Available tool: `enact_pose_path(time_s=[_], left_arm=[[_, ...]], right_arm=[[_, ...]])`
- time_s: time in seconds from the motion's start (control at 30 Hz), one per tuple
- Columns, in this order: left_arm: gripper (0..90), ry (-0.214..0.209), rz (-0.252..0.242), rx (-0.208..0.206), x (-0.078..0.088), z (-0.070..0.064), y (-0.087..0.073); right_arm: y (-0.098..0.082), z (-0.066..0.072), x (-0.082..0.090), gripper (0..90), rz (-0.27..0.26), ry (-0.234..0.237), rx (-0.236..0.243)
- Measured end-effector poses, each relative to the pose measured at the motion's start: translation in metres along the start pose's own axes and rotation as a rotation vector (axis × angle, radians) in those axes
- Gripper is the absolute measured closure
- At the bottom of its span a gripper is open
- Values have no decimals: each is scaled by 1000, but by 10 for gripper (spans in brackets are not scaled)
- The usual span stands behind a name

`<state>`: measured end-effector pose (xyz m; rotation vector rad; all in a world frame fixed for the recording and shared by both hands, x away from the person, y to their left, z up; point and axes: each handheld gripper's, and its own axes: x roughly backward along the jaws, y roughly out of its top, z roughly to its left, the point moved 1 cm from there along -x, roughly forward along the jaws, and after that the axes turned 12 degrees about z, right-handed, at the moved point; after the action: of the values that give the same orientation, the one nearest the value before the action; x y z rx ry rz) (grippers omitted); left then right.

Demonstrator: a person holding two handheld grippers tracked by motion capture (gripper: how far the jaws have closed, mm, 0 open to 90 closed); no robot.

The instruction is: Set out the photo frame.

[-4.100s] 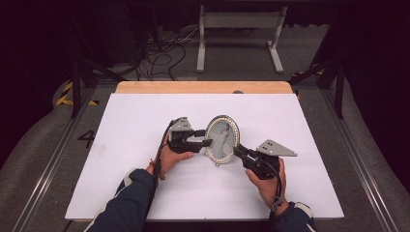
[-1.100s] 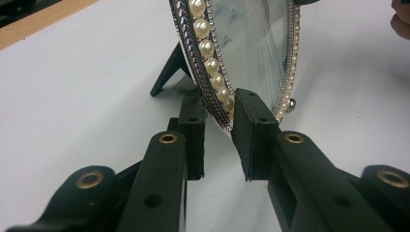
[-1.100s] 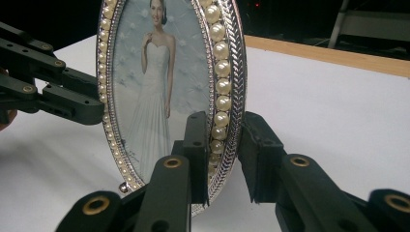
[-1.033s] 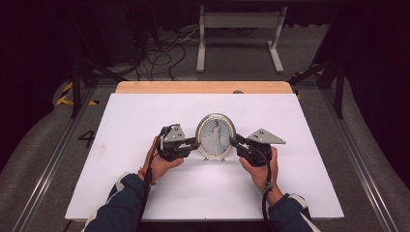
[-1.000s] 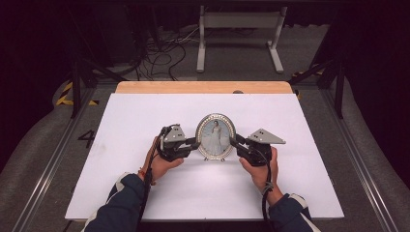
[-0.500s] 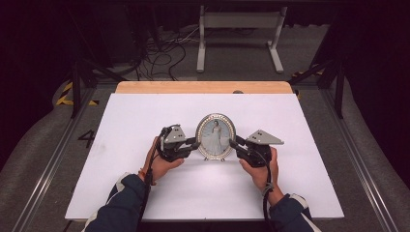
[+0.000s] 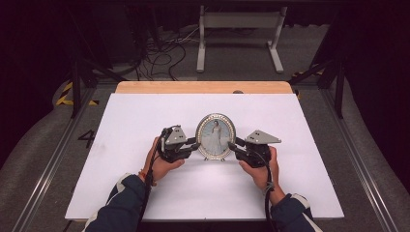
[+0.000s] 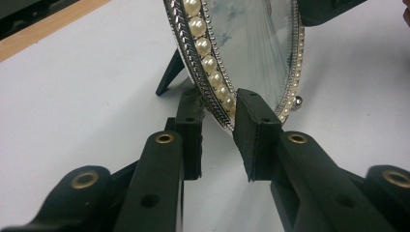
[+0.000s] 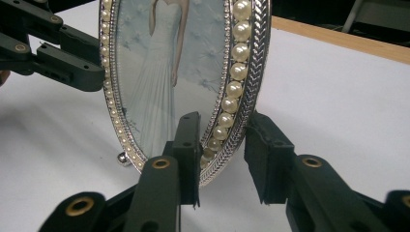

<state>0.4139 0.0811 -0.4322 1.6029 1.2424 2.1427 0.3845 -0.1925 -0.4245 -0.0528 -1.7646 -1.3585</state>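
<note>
Near the middle of the white worktop (image 7: 145, 193), standing upright on its rear strut: oval pearl-rimmed photo frame (image 7: 215, 137). Left claw (image 7: 197, 143) and right claw (image 7: 231, 145) astride its two side rims, jaws just been opening, pads apparently slack. Finish releasing evenly, then withdraw straight outward from the frame, avoiding any nudge to the rim or strut.

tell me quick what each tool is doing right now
left tool: jaws just opening, frame rim between them, gap visible.
right tool: jaws just opening, frame rim between them, gap visible.
</note>
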Motion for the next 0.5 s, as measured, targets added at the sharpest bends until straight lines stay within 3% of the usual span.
enact_pose_path(time_s=[0.23, 0.5], left_arm=[[656, 36, 8, -1, 3, -2, -2], [422, 80, 23, -1, 5, -2, -3]], right_arm=[[1, 2, 0, 593, 48, -17, 58], [2, 4, 0, 456, 79, -17, 109]])
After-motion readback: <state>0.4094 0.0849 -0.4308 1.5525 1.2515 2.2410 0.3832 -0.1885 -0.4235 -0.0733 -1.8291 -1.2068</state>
